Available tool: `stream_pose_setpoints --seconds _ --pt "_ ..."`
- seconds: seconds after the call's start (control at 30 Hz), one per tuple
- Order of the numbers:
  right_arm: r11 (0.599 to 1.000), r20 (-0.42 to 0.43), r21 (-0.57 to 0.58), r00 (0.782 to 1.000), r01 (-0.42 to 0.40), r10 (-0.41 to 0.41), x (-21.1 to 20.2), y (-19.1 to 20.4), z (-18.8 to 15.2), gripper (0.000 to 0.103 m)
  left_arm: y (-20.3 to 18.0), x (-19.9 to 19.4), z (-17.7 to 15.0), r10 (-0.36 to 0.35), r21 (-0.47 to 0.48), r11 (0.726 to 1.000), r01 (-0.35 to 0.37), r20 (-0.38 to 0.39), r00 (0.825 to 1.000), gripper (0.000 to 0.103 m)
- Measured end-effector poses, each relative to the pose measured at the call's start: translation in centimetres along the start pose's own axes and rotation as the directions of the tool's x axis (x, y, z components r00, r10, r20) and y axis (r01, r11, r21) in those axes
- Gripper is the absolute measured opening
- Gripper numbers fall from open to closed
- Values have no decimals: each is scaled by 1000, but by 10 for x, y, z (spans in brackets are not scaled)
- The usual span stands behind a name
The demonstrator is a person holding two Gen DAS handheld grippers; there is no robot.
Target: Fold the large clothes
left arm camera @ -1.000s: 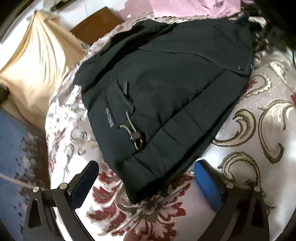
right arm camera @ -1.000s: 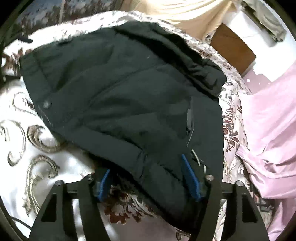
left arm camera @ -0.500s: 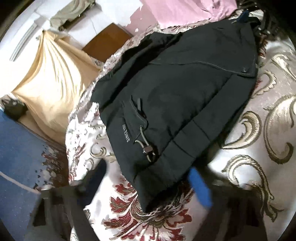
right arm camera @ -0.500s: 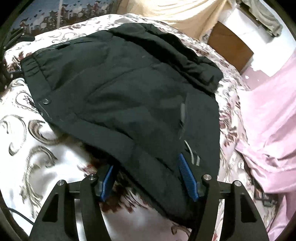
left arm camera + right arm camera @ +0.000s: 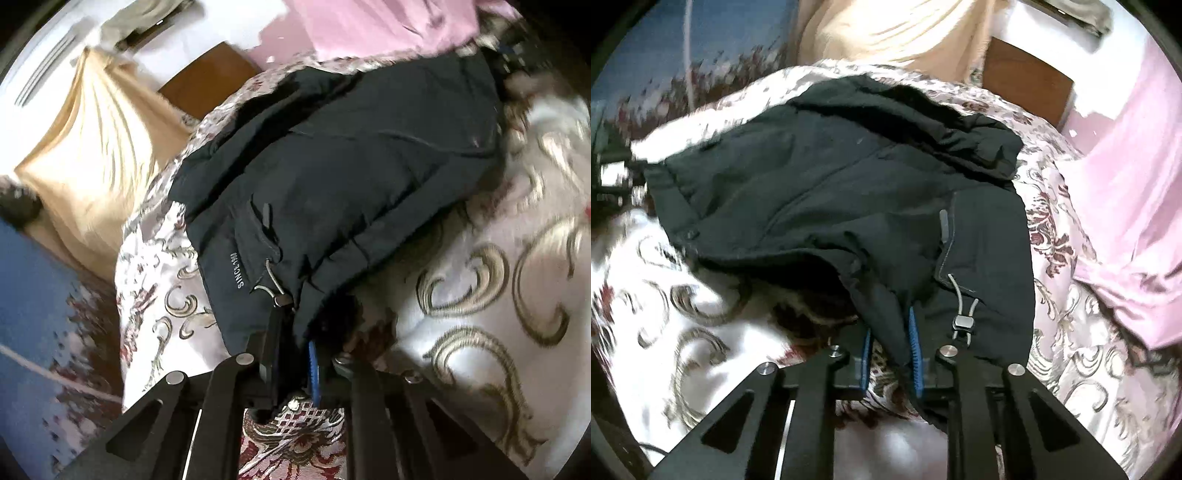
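Observation:
A large black padded jacket (image 5: pixel 351 173) lies folded on a floral bedspread (image 5: pixel 517 295); it also shows in the right wrist view (image 5: pixel 831 199). My left gripper (image 5: pixel 291 339) is shut on the jacket's near hem corner, beside a grey drawcord with a toggle (image 5: pixel 280 300) and a "SINCE" print. My right gripper (image 5: pixel 890 343) is shut on the jacket's other hem corner, left of its drawcord toggle (image 5: pixel 963 323). Both corners are lifted slightly off the bedspread, which shows in the right wrist view (image 5: pixel 683 332).
A pink cloth (image 5: pixel 1126 184) lies at the right of the bed; it also shows in the left wrist view (image 5: pixel 388 26). A beige draped cloth (image 5: pixel 85 162) hangs beyond the bed edge. A brown wooden board (image 5: pixel 210 81) and blue patterned floor (image 5: pixel 33 295) lie behind.
Both grippers have closed from wide open onto the jacket's near hem corners. The hem now bunches and lifts, and the views have moved closer to the jacket.

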State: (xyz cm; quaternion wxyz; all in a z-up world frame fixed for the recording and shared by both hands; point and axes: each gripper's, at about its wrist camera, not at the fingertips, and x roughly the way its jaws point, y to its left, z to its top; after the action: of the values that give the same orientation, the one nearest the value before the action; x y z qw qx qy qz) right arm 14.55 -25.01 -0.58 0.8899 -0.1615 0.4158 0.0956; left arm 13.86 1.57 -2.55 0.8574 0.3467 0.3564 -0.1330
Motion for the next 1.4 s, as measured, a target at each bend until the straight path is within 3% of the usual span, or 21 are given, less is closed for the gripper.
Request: stream_pose_setpoints --seconds 0.17,0.4,0.63,0.8,1.13,1.4 --pt "997 40 80 999 -20 17 -5 -7 3 12 17 -1 5 -51 -155 987 48 -14 999 11" --pt "983 66 179 997 -50 39 -7 -13 -2 11 21 -6 3 -67 -253 965 61 -13 998 6" --pt "973 112 221 993 -61 37 -18 -8 -5 9 26 -20 -3 -28 -356 934 32 17 999 5" --pt "967 140 244 989 -76 43 -29 -8 -12 8 32 -39 -9 5 -397 918 25 73 997 5" --pt "962 148 257 988 -90 52 -67 -5 -36 8 29 -88 -16 -14 -399 915 67 133 991 5" --pt "950 195 291 979 -111 55 -73 -16 -15 8 51 -89 6 -34 -503 857 110 157 987 5"
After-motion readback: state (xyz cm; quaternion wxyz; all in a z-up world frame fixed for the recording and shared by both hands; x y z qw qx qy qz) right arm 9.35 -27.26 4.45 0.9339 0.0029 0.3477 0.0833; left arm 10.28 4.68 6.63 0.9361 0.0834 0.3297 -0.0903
